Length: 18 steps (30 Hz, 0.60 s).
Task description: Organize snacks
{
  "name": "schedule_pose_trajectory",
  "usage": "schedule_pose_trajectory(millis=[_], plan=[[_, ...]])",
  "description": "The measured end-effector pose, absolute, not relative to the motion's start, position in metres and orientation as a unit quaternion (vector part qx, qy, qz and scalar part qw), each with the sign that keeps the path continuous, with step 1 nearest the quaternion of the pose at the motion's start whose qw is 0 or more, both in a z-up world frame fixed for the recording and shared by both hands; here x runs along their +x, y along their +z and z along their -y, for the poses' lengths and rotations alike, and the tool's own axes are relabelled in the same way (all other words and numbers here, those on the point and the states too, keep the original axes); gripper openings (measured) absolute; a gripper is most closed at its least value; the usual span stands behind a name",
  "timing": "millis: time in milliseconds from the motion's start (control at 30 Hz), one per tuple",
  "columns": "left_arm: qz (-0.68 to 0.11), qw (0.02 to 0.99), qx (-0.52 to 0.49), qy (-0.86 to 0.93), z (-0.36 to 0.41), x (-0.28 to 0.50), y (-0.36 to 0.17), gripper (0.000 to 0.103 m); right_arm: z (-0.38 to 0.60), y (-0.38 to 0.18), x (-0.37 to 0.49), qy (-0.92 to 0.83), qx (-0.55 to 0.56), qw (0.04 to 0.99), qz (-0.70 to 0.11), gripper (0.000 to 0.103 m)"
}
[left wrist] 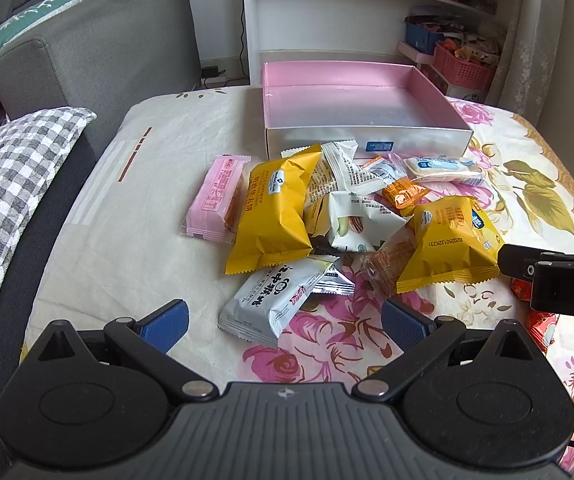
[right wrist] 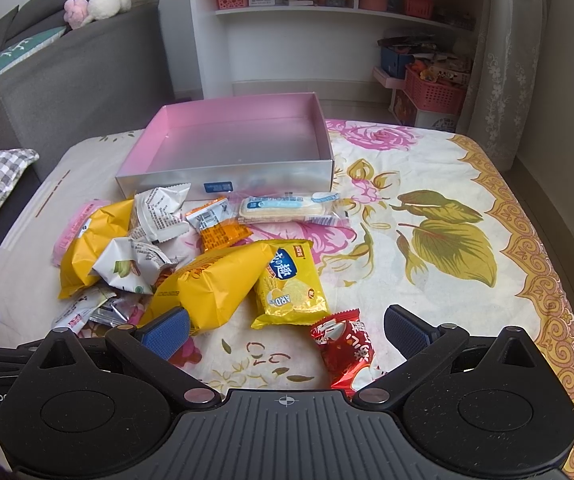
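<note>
A pile of snack packets lies on the flowered bedspread in front of an empty pink-lined box. A big yellow packet lies next to a pink packet. A white packet lies nearest my left gripper, which is open and empty above it. My right gripper is open and empty, with a red packet between its fingers and a small yellow packet just beyond. Another big yellow packet lies by its left finger.
A grey sofa with cushions stands at the left. A checked pillow lies on the bed's left edge. White shelves and pink baskets stand behind the bed. The right gripper's body shows at the right of the left wrist view.
</note>
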State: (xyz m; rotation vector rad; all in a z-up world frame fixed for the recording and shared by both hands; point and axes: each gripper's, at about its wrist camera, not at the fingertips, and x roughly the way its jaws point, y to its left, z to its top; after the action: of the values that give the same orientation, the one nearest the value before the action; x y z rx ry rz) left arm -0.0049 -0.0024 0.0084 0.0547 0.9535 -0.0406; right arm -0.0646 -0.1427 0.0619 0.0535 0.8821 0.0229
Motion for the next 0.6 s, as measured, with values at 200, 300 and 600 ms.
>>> schedule_pose_trajectory(millis=[200, 300, 600], plan=[[-0.46, 0.887, 0.026, -0.02, 0.0019, -0.0047, 0.0086, 0.103, 0.1426, 0.0621, -0.0646, 0.011, 0.026, 0.904, -0.427, 0.103], [-0.46, 0.887, 0.025, -0.019, 0.0013, -0.0041, 0.0088, 0.103, 0.1428, 0.0623, -0.0646, 0.011, 0.025, 0.904, -0.427, 0.103], [-0.456, 0.889, 0.029, -0.031, -0.0028, 0.0043, 0.0105, 0.103, 0.143, 0.0654, -0.0588, -0.003, 0.013, 0.907, -0.42, 0.103]])
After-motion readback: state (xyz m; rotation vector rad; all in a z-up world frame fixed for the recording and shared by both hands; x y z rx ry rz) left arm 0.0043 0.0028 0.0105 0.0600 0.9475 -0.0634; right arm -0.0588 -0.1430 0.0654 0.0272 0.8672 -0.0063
